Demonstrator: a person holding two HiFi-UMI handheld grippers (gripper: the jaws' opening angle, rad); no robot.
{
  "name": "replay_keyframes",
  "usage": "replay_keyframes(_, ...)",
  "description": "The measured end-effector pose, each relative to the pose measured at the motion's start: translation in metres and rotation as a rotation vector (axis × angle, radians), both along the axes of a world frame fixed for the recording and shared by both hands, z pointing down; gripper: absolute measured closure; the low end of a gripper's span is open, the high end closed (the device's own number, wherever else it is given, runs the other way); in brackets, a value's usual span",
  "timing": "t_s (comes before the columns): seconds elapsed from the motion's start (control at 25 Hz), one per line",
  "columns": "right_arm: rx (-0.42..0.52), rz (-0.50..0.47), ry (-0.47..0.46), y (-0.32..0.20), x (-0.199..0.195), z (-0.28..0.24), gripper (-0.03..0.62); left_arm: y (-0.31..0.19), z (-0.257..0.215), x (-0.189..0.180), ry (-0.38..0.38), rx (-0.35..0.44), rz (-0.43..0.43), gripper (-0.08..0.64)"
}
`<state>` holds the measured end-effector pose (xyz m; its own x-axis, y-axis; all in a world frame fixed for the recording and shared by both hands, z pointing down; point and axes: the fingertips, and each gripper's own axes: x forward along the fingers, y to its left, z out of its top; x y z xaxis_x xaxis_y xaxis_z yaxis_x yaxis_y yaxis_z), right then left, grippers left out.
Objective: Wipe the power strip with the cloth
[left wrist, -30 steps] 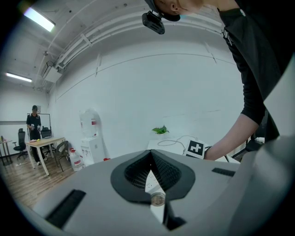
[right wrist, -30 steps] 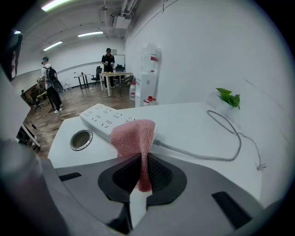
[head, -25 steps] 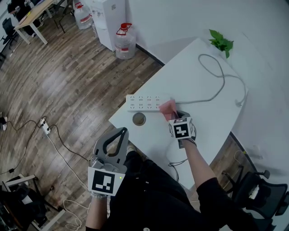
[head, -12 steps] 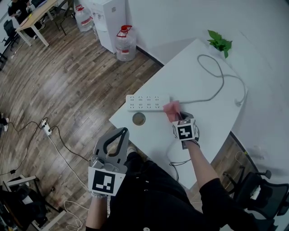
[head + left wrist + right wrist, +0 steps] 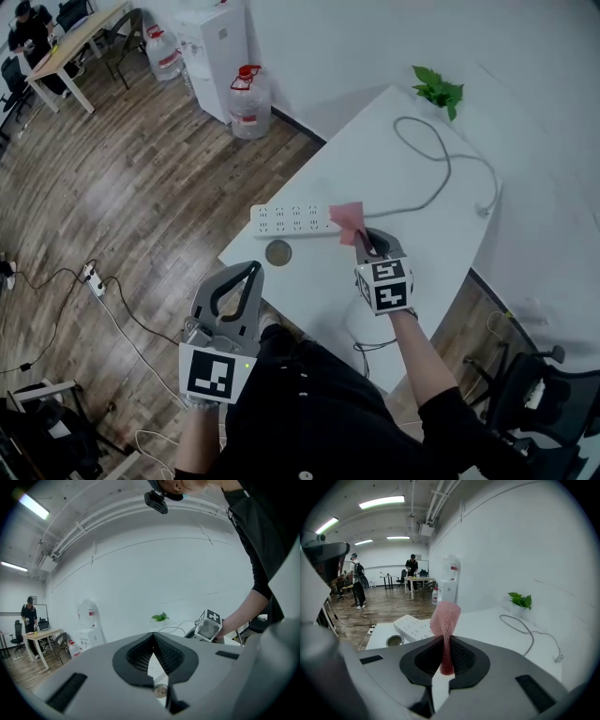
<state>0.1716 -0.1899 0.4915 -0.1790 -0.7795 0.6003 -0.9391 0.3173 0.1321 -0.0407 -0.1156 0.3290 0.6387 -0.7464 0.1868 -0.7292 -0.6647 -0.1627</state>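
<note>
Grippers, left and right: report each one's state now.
Left gripper: closed, holding nothing.
Right gripper: closed on the pink cloth.

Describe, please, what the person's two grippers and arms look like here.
The left gripper and the right gripper match: a light grey body with two curved jaws lined in black ribbed padding. Each carries a white cube printed with black square markers. The person wears a black top, and its sleeve leaves the forearm uncovered.
</note>
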Motion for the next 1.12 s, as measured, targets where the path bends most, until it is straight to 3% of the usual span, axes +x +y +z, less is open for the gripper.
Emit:
replay_keyframes(0.44,0.187,-0.061,-0.027,0.022,-0.022,-0.087,0.541,-0.003,-0.026,0.014,-0.017,0.069,0.019,0.546)
replay_keyframes(0.8,0.278,-0.123,0.017,0.047,-0.042,-0.134,0.541,0.001,-0.034,0.021,-0.034,0.114,0.031,0.546)
replay_keyframes(1.12,0.294,-0.114,0.011,0.053,-0.042,-0.14,0.541,0.002,-0.037,0.024,-0.029,0.121,0.035,0.546)
